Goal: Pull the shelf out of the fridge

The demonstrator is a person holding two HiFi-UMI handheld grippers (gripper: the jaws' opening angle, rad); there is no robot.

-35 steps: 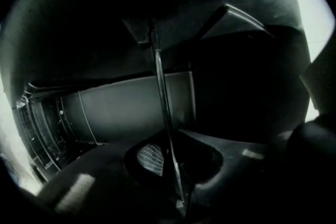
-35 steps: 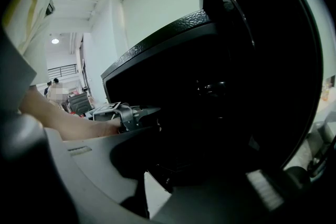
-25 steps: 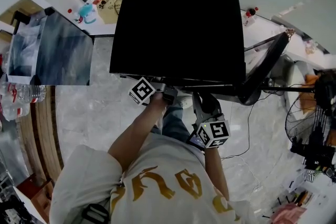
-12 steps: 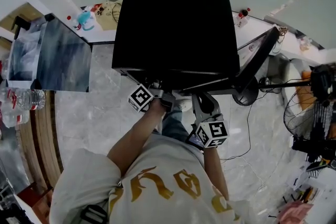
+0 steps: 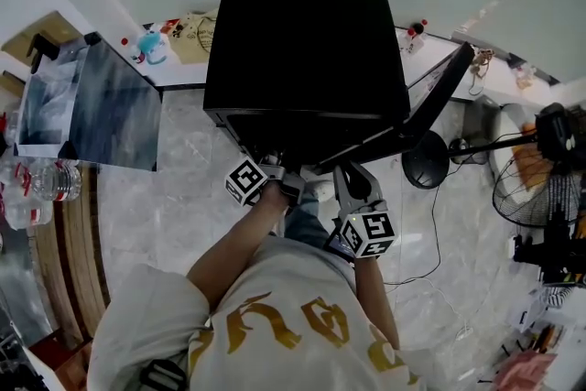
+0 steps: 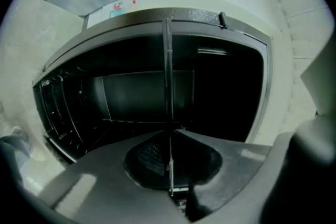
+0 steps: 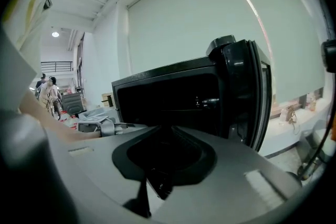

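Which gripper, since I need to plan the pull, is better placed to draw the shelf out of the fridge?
Left. The left gripper is shut on the shelf, seen edge-on, and faces straight into the open fridge. The right gripper is shut on nothing, off beside the fridge door.

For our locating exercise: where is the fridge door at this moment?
In the head view the fridge door stands open, swung out at the right side of the black fridge, with the right hand-held gripper its nearest neighbour.
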